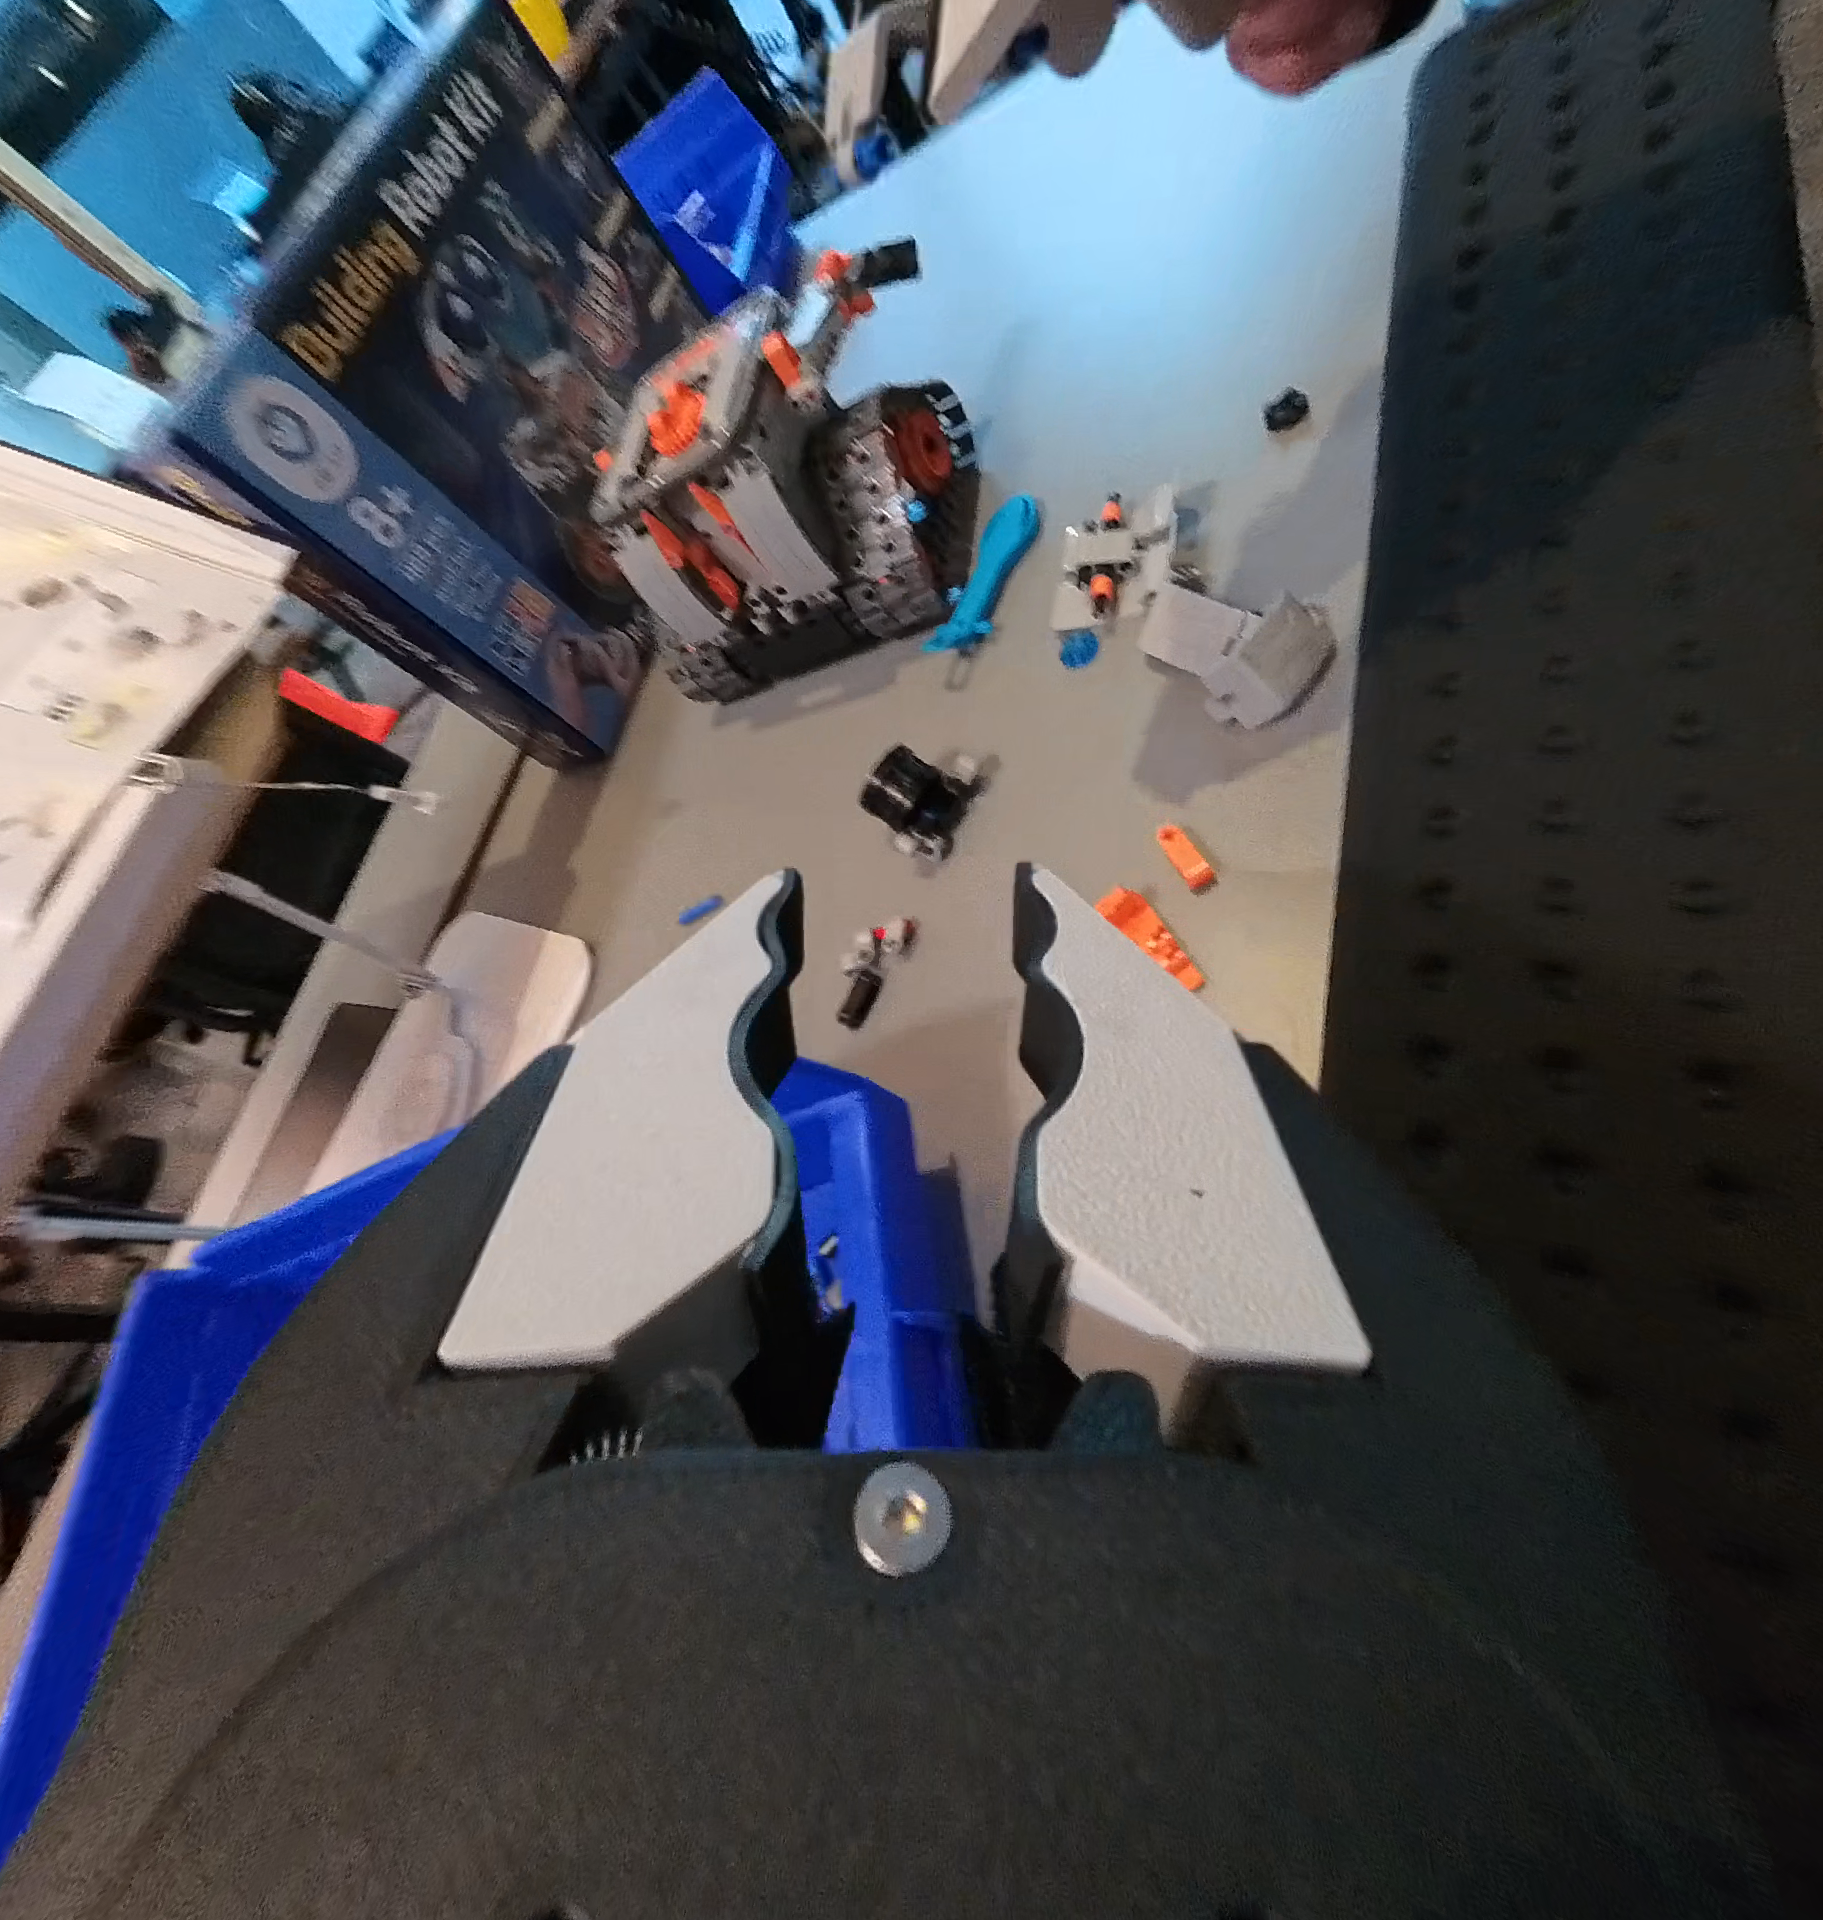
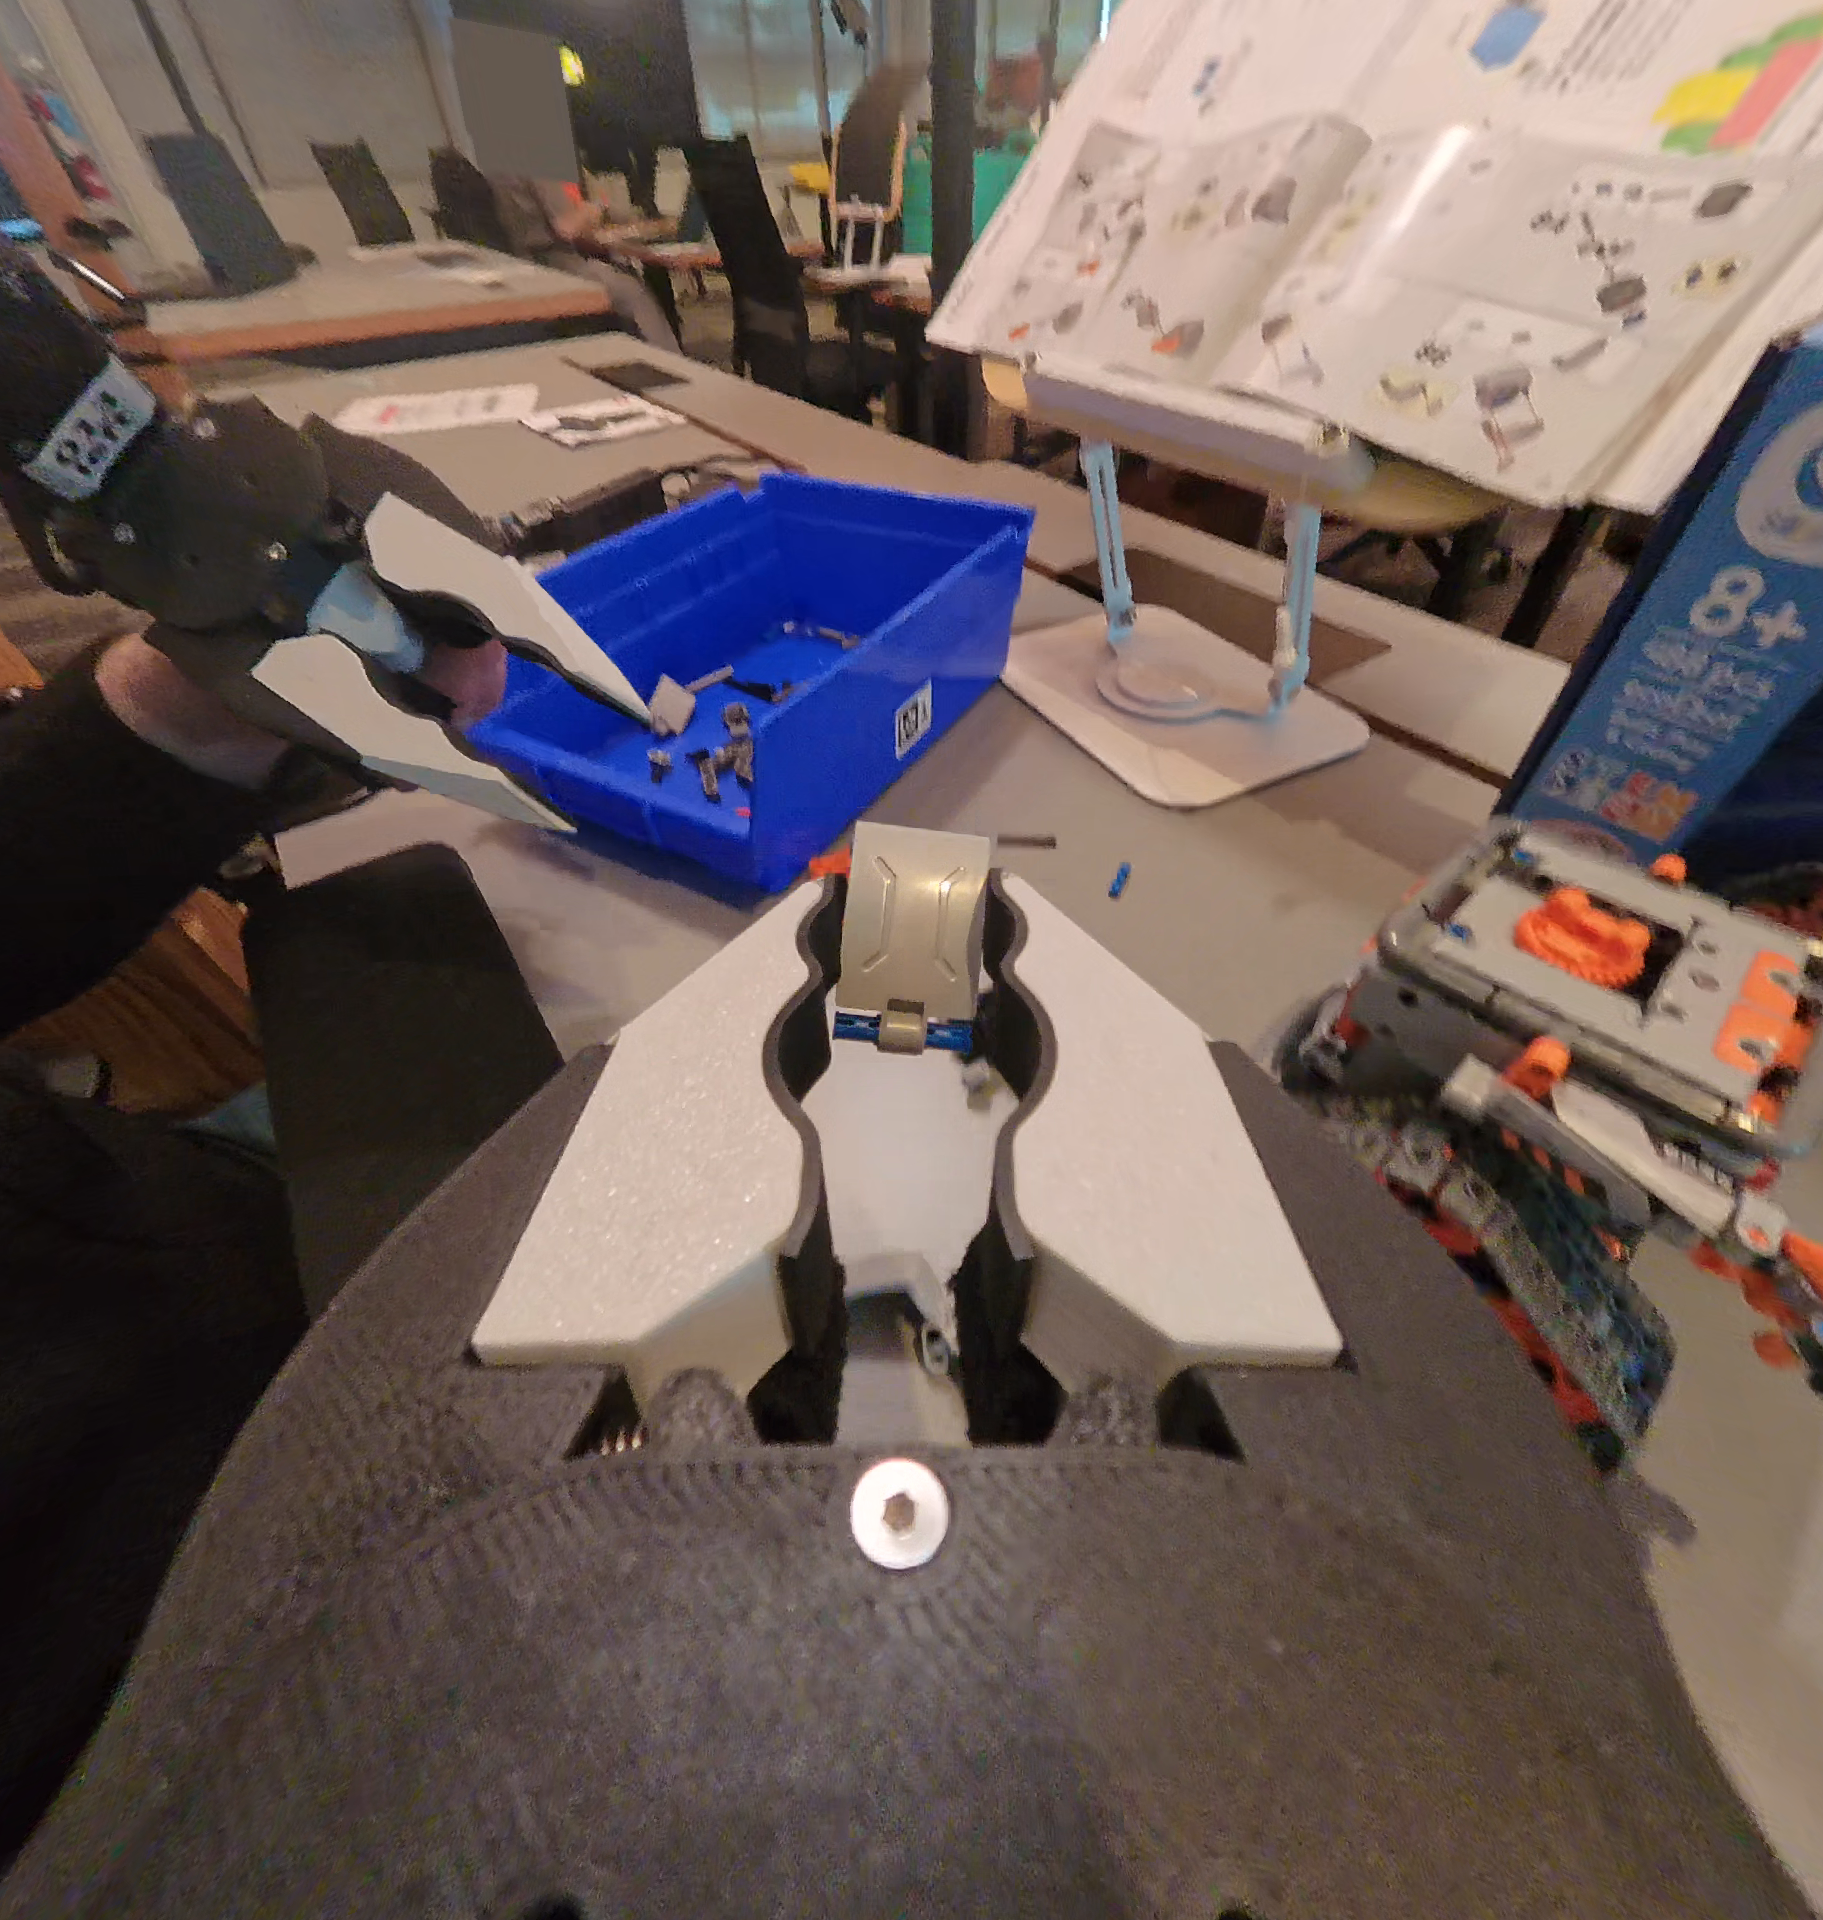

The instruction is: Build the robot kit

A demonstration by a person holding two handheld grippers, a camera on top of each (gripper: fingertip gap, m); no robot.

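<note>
Left wrist view: blurred, tilted; left gripper [image 1: 905, 914] jaws spread, empty, above blue bin [image 1: 865, 1195], mostly hidden under the fingers; tracked robot model [image 1: 782, 520] mid-frame, loose parts on table [image 1: 1146, 260] hard to ID.

Right wrist view: right gripper [image 2: 912, 899] jaws pinching a grey hinged panel piece [image 2: 912, 930], centre frame, lower part hidden; only here bin's small grey bits show, plus manual on stand [image 2: 1406, 260] upper right.

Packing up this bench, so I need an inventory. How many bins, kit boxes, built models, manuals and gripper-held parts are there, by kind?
Blue bins: 2
Kit box: 1
Tracked model: 1
Open manual: 1
Grey panel in the right gripper: 1
Total: 6
</note>
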